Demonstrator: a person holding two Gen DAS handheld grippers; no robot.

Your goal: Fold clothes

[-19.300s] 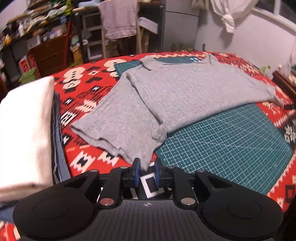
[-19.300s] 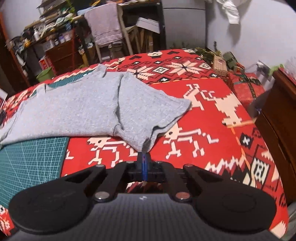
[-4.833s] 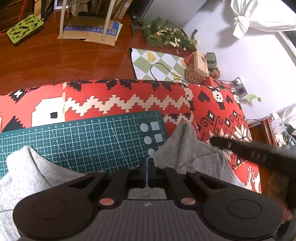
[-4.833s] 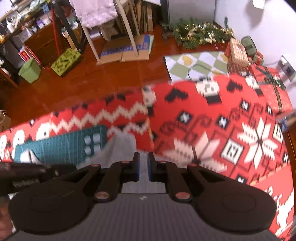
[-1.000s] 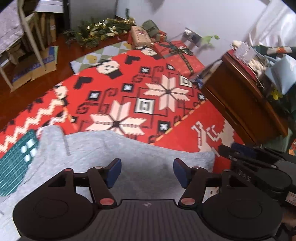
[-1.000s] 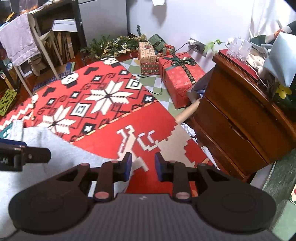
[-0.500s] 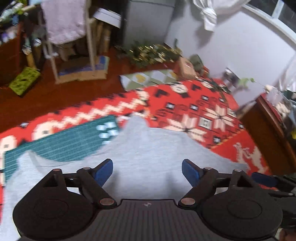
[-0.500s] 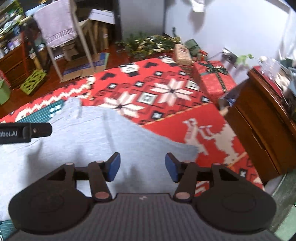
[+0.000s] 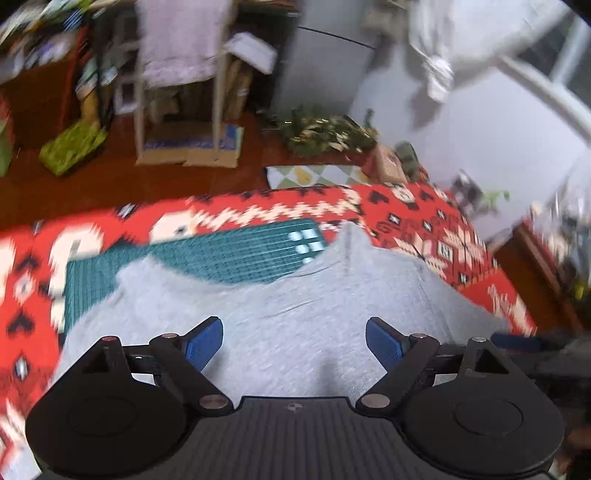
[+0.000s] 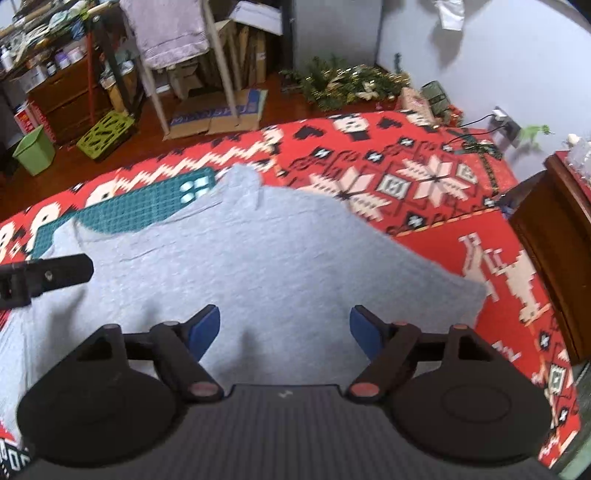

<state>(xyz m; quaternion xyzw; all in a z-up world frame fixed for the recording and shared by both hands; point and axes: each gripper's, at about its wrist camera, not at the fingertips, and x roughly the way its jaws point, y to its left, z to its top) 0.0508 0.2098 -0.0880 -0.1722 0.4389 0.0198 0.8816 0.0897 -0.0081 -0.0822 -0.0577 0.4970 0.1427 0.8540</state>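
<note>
Surface (image 10: 424, 236) covered by a red cloth with white and black geometric patterns, with a green gridded cutting mat (image 10: 122, 212) lying on it ahead and to the left of both grippers. Beyond the far edge lies a dark wooden floor with flattened cardboard (image 10: 218, 114), a white chair draped with a pale towel (image 10: 166, 31), a green bin (image 10: 35, 149), a lime green crate (image 10: 105, 134) and cluttered shelves; what the bin and crate hold cannot be made out. A brown wooden cabinet (image 10: 557, 236) stands to the right. A grey knit sweater (image 10: 258, 266) lies flat, spread directly under and ahead of both grippers, its far edge overlapping the mat. The left hand-held gripper (image 9: 294, 340) hangs just above the sweater with its blue pads spread wide, gripping nothing. The right hand-held gripper (image 10: 285, 329) is likewise wide apart and empty over the sweater, with the left one's black finger showing at its left.
</note>
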